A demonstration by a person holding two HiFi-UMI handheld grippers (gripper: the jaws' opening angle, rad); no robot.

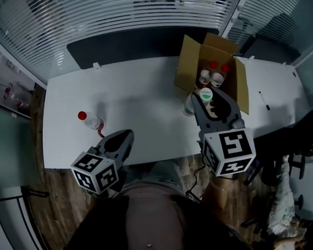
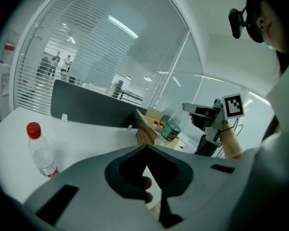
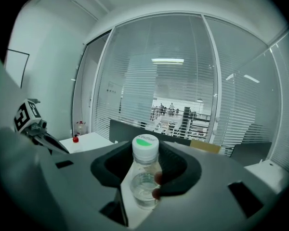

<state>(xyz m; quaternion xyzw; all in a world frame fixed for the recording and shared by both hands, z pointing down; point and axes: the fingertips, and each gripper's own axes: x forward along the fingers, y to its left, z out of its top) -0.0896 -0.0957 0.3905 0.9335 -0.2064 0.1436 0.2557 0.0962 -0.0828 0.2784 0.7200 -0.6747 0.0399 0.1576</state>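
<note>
Head view shows a white worktop (image 1: 146, 98) with an open cardboard box (image 1: 187, 66) at its far right, already holding several capped bottles. Your right gripper (image 1: 204, 101) is closed around a clear bottle (image 3: 143, 174) with a green-topped cap, gripping it just below the neck. The bottle is upright, just beside the near wall of the box. No view shows whether its base rests on the worktop or hangs just above it. Your left gripper (image 1: 126, 136) hovers low at the near edge, its jaws together with nothing between them. A red-capped bottle (image 1: 88, 120) stands near it to the left, apart from it. The work in hand looks like moving the green-capped bottle at the box. The next move calls for a firm hold, the bottle kept upright, and clearance over the box wall and flaps, with care not to knock the bottles inside.
</note>
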